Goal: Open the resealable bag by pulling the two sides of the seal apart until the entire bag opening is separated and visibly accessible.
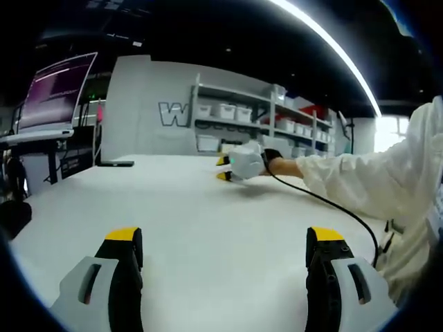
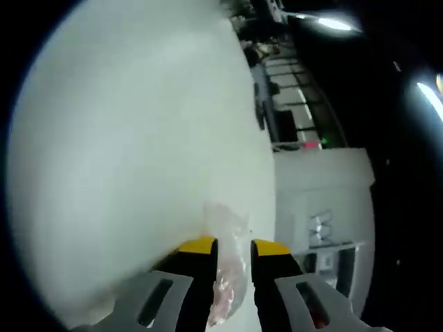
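White tabletop (image 1: 208,221) runs wide and matte under both grippers, with grey shelving (image 1: 256,117) of bins and a lit monitor (image 1: 55,90) far behind. On it, in the right gripper view, the resealable bag (image 2: 225,263) lies as a thin, clear, crinkled film with a faint pink tint low down, its edge standing up between the yellow-tipped jaws of the right gripper (image 2: 234,247). Those jaws stand close on either side of the film and appear to pinch it, though how firmly is hard to judge.

Risks, as I judge them: the film is slick and flimsy, so a pull may slip it out of the pads; a grip that catches both layers at once would lift the bag without parting the seal; and a one-sided tug would only drag it across the smooth table.

Further out, the left gripper (image 1: 225,238) hovers low over bare table, jaws spread wide, holding nothing, well apart from the bag. Across the table it sees the right gripper, held out by a white sleeve (image 1: 374,180) and trailing a black cable (image 1: 332,207).
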A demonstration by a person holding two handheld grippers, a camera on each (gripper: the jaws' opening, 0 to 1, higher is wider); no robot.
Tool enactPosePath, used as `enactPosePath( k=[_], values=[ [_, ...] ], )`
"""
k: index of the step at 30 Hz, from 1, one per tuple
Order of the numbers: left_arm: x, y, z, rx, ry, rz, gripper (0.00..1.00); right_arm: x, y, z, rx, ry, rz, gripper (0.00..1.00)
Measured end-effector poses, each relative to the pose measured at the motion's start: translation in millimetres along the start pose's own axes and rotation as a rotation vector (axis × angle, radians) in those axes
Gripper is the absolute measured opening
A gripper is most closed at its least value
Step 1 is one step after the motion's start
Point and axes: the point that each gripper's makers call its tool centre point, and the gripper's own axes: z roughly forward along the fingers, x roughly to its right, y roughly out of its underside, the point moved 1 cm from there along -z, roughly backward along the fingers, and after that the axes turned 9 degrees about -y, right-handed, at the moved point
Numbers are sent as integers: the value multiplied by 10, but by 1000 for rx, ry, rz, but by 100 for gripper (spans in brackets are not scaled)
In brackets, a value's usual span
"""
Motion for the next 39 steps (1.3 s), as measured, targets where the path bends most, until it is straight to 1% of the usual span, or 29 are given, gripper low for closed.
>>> enactPosePath(
  k=[4,9,12,21,23,25,26,30,34,39],
  values=[
    [2,4,-4,-2,-1,1,98,-22,26,24,-11,-7,-2,9],
    [11,9,-11,-2,0,3,97,-31,36,22,-13,-3,5,7],
    [14,6,-16,-2,0,2,97,-51,41,33,-21,-5,-2,4],
    [22,-17,-44,3,0,2,97,-68,68,10,-29,-13,19,1],
    [25,-24,-53,3,-1,4,97,-68,75,-21,-21,-11,30,0],
    [25,-26,-60,3,-1,6,97,-27,99,-64,-18,4,45,0],
    [25,-30,-62,4,-1,6,97,5,100,-89,-6,16,60,0],
    [44,-45,-69,7,1,5,97,141,122,-206,44,53,165,0],
    [98,-64,-82,8,8,11,97,240,184,-331,54,76,205,0],
    [139,-83,-98,9,11,20,97,287,253,-423,50,96,220,0]
  ],
)
